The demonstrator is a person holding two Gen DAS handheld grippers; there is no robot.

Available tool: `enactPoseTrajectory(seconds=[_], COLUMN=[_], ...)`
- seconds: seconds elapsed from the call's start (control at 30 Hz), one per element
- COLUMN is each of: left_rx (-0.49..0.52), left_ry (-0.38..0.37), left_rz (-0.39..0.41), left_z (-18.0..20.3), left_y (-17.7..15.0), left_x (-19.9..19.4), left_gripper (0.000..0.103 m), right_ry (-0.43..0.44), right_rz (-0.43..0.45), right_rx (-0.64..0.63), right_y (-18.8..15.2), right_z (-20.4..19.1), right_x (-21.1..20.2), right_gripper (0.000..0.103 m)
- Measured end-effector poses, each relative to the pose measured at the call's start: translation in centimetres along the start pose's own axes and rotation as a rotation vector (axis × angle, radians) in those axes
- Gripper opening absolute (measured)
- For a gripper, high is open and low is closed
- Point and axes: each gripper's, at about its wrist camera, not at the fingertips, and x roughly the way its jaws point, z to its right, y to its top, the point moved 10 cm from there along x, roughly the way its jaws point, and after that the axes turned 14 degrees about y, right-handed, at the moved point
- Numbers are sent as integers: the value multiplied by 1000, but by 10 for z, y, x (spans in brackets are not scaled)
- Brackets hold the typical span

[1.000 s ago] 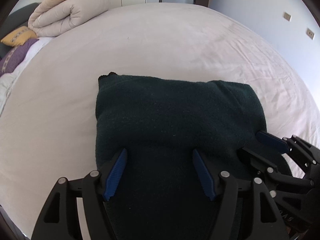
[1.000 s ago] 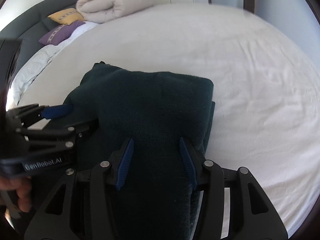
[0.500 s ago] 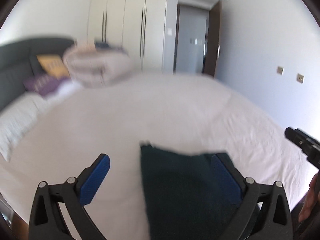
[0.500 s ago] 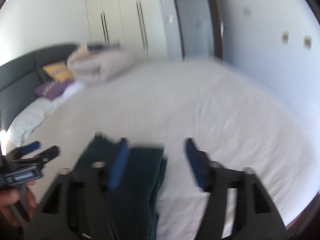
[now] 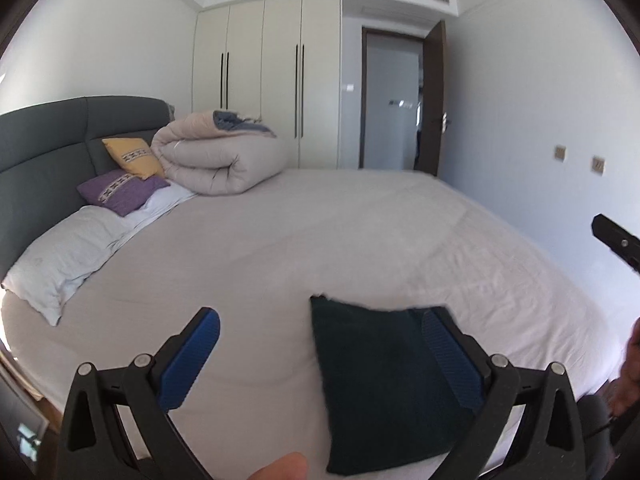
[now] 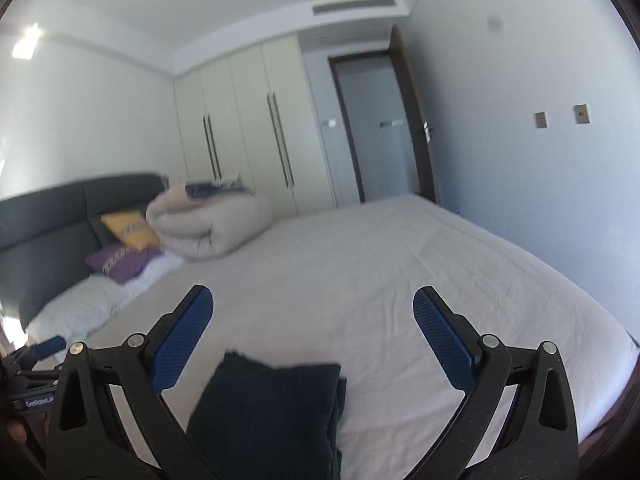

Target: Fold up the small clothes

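The left gripper stands with its jaws spread wide and nothing between the blue pads; its right-hand pad overlaps the far right corner of the folded dark green garment in the picture, but the pad hangs above the cloth and does not press on it. The garment lies flat on the pale bed sheet, below and a little right of this gripper's midline, near the closest edge of the bed. The right gripper is released too, its jaws opening, and they hold nothing; from its camera the same folded garment sits low between the two fingers, nearer the left one, clear of both pads (the picture is somewhat blurred). Well beyond both grippers, to their left, a rolled beige duvet rests by a yellow cushion and a purple cushion against the grey headboard. A fingertip shows at the bottom edge of the left wrist view.
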Motion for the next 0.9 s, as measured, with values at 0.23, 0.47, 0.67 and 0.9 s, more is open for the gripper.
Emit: enactPoseTrajectory(seconds=[0.23,0.47,0.67,0.9], left_rx=[30,65,64,53], left_ry=[17,6,-2,-1], left_rz=[-207,-285,-310,-328], left_z=[15,31,36,36], left_y=[-55,-87,-97,-100], left_x=[24,29,32,35], left_gripper=[103,103,103,103], right_ry=[-26,-45,-29,-29], right_rz=[-298,-351,-355,-381], right_rx=[35,45,3,2], right_y=[-79,-128,-130,-132], right_z=[-6,-10,-13,-11], right_x=[22,32,35,33], right_gripper=[102,102,102,102])
